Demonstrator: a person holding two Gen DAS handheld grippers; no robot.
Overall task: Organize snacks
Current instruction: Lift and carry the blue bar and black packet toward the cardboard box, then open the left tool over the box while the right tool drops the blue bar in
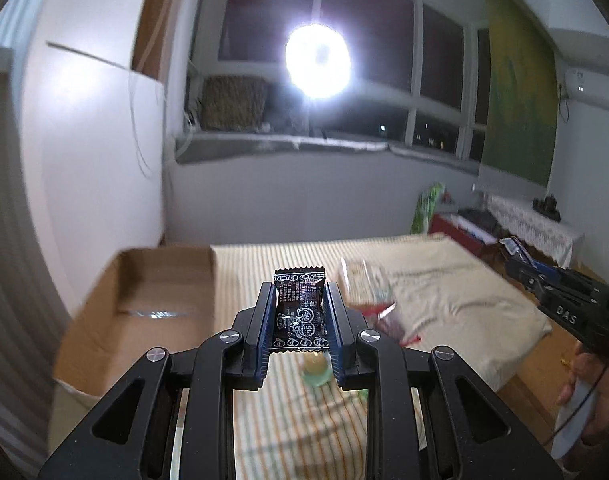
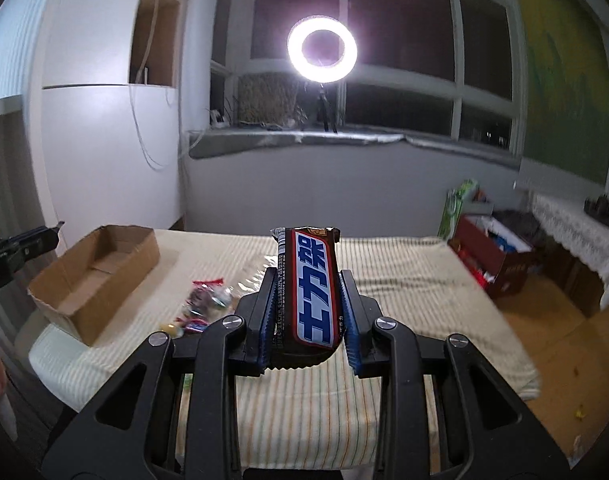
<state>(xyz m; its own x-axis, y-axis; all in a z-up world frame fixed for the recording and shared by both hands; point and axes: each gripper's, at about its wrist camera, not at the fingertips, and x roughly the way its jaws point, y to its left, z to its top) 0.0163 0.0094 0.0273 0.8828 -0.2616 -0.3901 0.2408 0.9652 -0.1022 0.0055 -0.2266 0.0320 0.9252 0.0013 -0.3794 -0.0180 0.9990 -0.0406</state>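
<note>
Left tool [image 1: 299, 312]: black candy [image 1: 300, 308]; right tool [image 2: 306, 308]: chocolate bar [image 2: 310, 286].

The left gripper [image 1: 299, 304] jaws clamp a black candy wrapper [image 1: 300, 308] at centre frame, above the striped bed [image 1: 288, 420]; an open cardboard box [image 1: 104, 320] sits at left.

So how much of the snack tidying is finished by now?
Little looks done: the cardboard box appears empty in both views. In hand: the left gripper clamps a small black candy packet, and the right gripper holds a chocolate bar, both above the striped cloth. Left: a loose pile of sweets beside the box, plus a jelly cup.
</note>
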